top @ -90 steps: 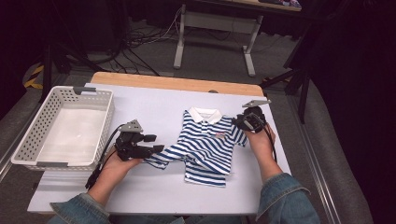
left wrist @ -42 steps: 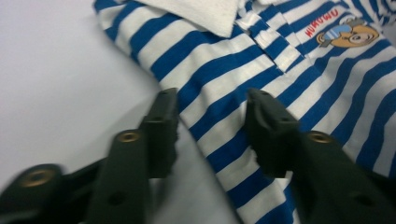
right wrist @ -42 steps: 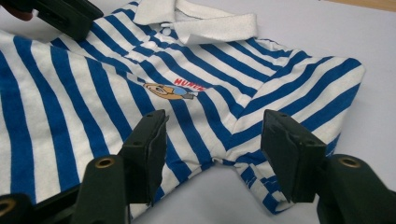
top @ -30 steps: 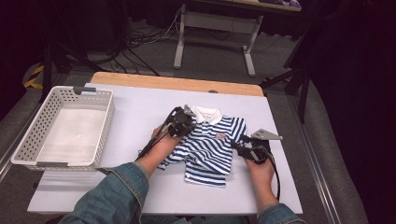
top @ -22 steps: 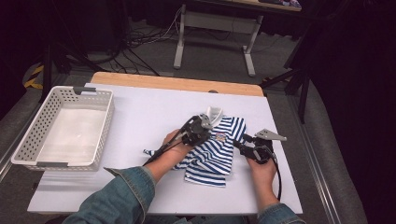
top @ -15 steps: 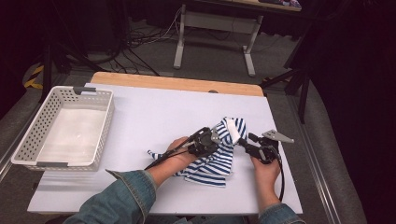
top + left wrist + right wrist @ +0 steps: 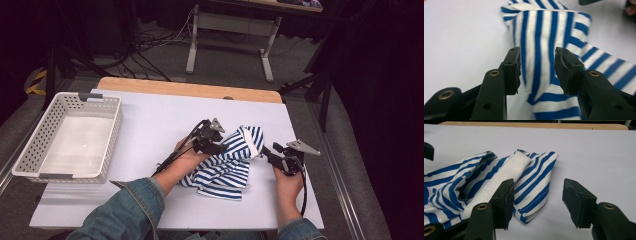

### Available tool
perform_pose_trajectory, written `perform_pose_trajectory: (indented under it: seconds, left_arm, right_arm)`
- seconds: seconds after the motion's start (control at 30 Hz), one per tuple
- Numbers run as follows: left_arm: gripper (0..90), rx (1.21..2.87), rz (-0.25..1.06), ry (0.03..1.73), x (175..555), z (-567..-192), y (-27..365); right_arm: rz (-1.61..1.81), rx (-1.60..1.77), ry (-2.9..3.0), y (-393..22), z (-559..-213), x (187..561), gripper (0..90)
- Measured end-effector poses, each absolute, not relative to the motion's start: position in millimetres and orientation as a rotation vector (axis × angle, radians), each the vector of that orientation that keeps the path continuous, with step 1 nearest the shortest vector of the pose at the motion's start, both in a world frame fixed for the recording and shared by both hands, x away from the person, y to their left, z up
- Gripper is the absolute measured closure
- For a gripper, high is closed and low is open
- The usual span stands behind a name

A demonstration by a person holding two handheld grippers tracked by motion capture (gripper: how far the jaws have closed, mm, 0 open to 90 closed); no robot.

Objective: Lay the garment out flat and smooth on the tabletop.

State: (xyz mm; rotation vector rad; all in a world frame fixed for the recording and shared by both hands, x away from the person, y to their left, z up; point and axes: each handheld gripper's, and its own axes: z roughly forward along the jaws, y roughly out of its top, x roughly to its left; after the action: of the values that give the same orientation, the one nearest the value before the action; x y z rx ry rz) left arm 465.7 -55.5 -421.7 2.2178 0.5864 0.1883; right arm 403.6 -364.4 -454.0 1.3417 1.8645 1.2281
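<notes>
My left claw (image 7: 537, 68) has just been opening, striped shirt (image 7: 544, 37) loose between its jaws. My right claw (image 7: 537, 202) gapes beside the shirt's folded edge, gripping nothing, on the desk (image 7: 150, 115).

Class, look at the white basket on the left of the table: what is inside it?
The white basket holds nothing that can be seen; its pale floor is bare. The strip of floor just behind its near wall is hidden from the high view.

Bare table (image 7: 150, 125) between basket (image 7: 70, 137) and bunched shirt (image 7: 230, 162); shirt fills gap between tongs.
</notes>
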Motion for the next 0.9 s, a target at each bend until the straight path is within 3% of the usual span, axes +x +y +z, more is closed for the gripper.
perform_pose_trajectory:
  seconds: [0.2, 0.4, 0.9]
  left_arm:
    - [62.1, 2.249, 0.157, 0.603, 474.3, -429.7, -61.9]
    - [84.0, 2.284, 0.133, 0.582, 474.1, -429.9, -73.6]
    - [88.9, 2.24, 0.159, 0.632, 477.5, -416.8, -58.0]
  right_arm:
    - [1.237, 1.334, 1.868, -363.9, -454.4, 402.4, 42.8]
    - [1.209, 1.308, 1.883, -360.0, -454.7, 401.5, 42.7]
    - [1.192, 1.296, 1.897, -358.8, -455.1, 401.8, 42.0]
